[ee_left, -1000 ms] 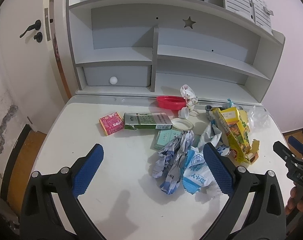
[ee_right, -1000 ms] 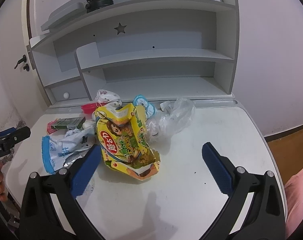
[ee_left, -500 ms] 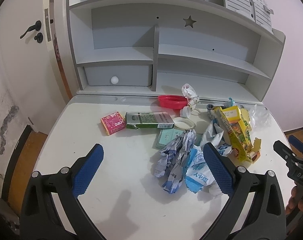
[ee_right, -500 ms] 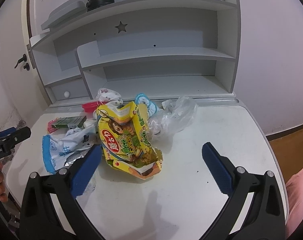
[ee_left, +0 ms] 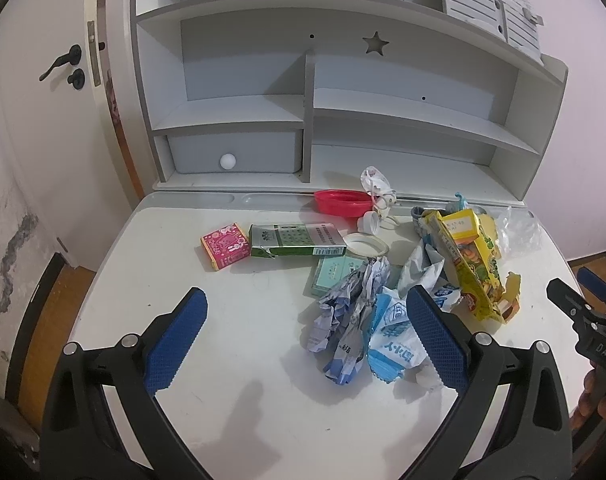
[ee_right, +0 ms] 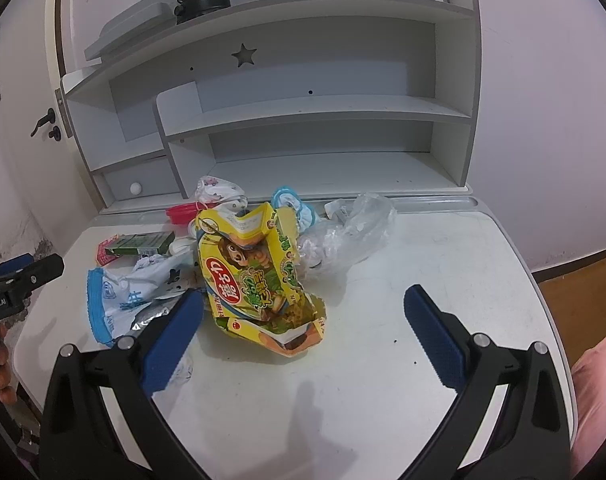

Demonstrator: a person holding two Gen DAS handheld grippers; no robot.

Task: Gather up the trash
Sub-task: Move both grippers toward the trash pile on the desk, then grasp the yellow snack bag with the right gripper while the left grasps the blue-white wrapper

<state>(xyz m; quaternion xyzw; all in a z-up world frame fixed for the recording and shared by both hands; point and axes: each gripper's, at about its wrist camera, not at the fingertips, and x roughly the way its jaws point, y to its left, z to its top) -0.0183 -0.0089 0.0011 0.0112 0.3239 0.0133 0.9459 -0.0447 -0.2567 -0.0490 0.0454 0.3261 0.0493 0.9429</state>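
Our left claw [ee_left: 303, 344] hangs wide open over the white worktop [ee_left: 223, 380], holding nothing; its right finger [ee_left: 435, 340] overlaps the blue-white wrapper [ee_left: 395, 344] in our view, though we cannot tell whether they touch, and the crumpled paper [ee_left: 347, 308] lies just inside that finger. Beyond the paper sit a mint packet [ee_left: 329, 274], a green box [ee_left: 297, 240] and a pink box [ee_left: 226, 245] to its left, with a white ring [ee_left: 366, 245], a white cap [ee_left: 369, 222] and a red lid [ee_left: 341, 202] farther back near the shelf unit [ee_left: 315, 120]. Our right claw [ee_right: 303, 336] is likewise spread wide and empty, low above the worktop [ee_right: 443, 260]; the yellow snack bag [ee_right: 255, 280] lies between its fingers, nearer the left finger [ee_right: 171, 340], with its torn mouth toward us. The wrapper [ee_right: 119, 300] lies left of that finger, partly behind it. Behind the bag we see a clear plastic bag [ee_right: 351, 232], well apart from the right finger. Each claw shows at the edge of the other's view, held by a hand [ee_right: 1, 364].
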